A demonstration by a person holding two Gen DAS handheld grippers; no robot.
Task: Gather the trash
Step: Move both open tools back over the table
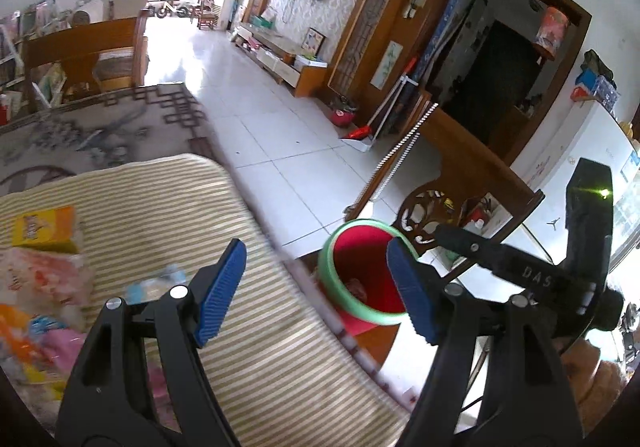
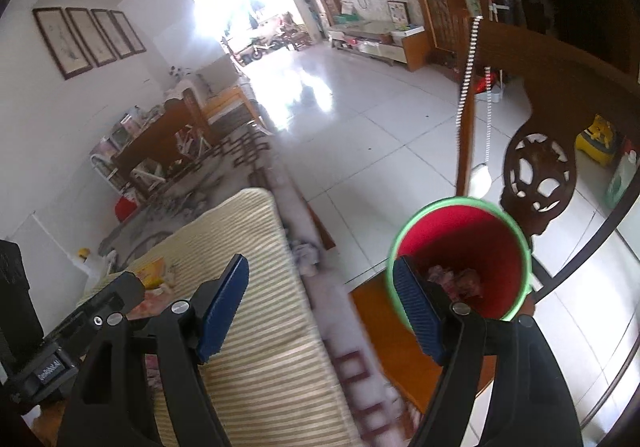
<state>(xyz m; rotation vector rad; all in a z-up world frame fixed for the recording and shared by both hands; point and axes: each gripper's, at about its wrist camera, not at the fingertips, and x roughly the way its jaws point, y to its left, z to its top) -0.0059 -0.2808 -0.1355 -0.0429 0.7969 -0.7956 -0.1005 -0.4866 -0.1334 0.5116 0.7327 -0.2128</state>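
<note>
A red trash bin with a green rim (image 1: 362, 277) (image 2: 460, 247) stands on a wooden seat beside the table, with crumpled trash (image 2: 452, 277) inside it. My left gripper (image 1: 316, 291) is open and empty over the table's edge. My right gripper (image 2: 320, 307) is open and empty, its right finger at the bin's near rim. Wrappers lie at the left on the striped mat (image 1: 248, 347): a yellow box (image 1: 44, 229), a pale blue wrapper (image 1: 154, 285) and a pile of pink and orange packets (image 1: 36, 311). The right gripper's body (image 1: 532, 271) shows in the left wrist view.
A carved wooden chair back (image 2: 536, 167) rises behind the bin. The grey patterned tablecloth (image 1: 88, 131) lies under the mat. White tiled floor (image 1: 296, 151) lies beyond the table. A broom and dustpan (image 1: 368, 131) lean by the wooden partition.
</note>
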